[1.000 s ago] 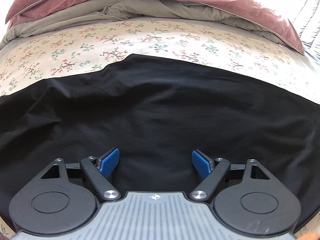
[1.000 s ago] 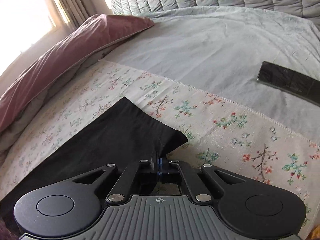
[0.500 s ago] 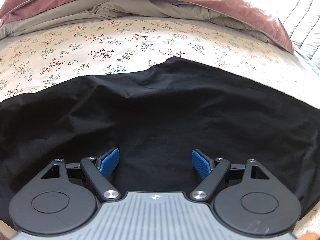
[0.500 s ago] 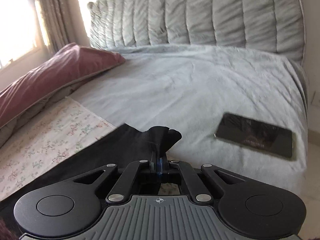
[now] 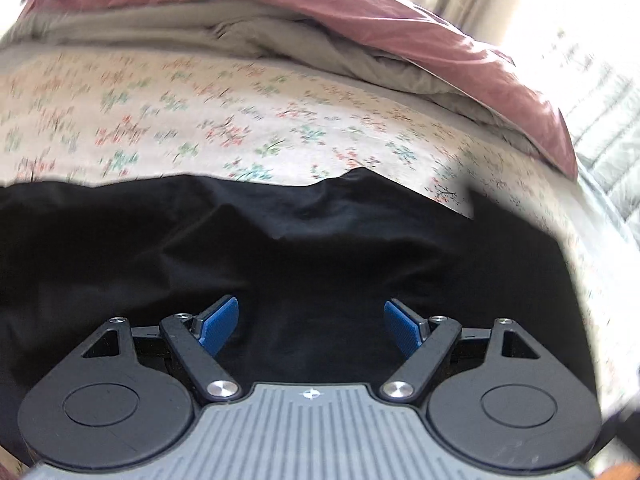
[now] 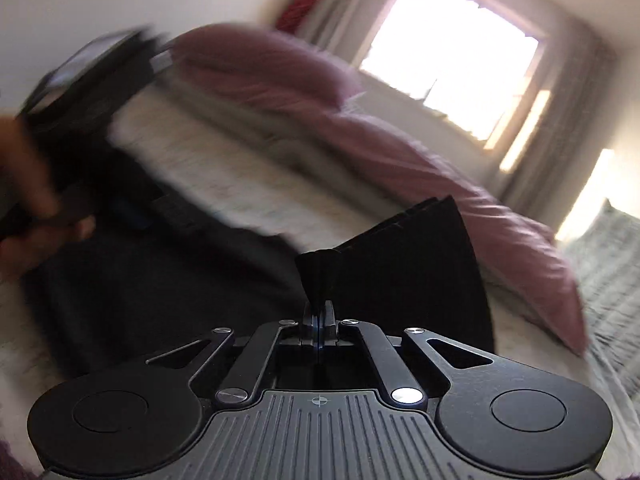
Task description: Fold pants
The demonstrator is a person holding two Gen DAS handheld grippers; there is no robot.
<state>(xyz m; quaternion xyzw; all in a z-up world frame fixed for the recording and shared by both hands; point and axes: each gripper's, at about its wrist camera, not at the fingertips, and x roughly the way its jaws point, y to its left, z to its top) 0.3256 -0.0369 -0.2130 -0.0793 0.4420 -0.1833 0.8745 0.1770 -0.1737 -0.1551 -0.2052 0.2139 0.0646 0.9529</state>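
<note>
Black pants (image 5: pixel 304 248) lie spread on the floral sheet (image 5: pixel 200 120). My left gripper (image 5: pixel 310 326) hovers low over them, its blue pads (image 5: pixel 218 324) wide apart with only flat cloth beneath; it is open. A lifted flap of the pants (image 5: pixel 504 220) comes in from the right. In the blurred right wrist view my right gripper (image 6: pixel 318 316) is shut on a bunched end of the pants (image 6: pixel 320 276), and the cloth (image 6: pixel 420 280) hangs off it above the bed. The left gripper (image 6: pixel 84 92) and the hand (image 6: pixel 32 184) holding it show at the left there.
A mauve duvet (image 5: pixel 400 28) over a grey blanket (image 5: pixel 280 36) lies piled along the far side of the bed. A bright window (image 6: pixel 448 60) with curtains is beyond. A grey quilted headboard (image 6: pixel 612 256) stands at the right.
My right gripper has swung fast across the bed with the pants' end, rolling over so the view now faces the window. A flap of cloth has come into the left wrist view. The left gripper shifted slightly.
</note>
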